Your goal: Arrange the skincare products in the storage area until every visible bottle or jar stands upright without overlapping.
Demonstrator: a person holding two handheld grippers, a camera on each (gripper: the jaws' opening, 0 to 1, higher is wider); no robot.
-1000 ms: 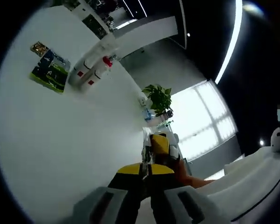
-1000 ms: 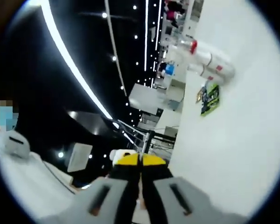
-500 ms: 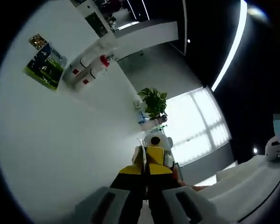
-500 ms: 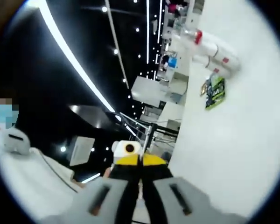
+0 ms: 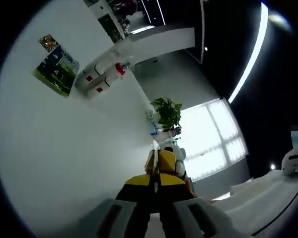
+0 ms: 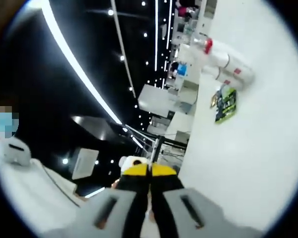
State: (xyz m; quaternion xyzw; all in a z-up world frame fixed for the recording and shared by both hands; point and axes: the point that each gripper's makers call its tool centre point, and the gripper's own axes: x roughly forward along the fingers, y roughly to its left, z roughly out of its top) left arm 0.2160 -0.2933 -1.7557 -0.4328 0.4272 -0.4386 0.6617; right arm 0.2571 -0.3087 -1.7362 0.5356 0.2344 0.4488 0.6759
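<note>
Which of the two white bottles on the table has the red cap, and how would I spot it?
On the white table, find the green printed card. Beside it lie two white bottles, side by side. The red-capped bottle is the one farther from the card; its neighbour shows no red cap.

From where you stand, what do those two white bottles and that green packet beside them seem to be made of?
The two white bottles look like smooth, opaque plastic with small red labels; one has a red cap. They are too far off to rule out glass. The green packet lies flat with printed pictures, so it is probably glossy card or foil. The white table beneath looks matte and even.
</note>
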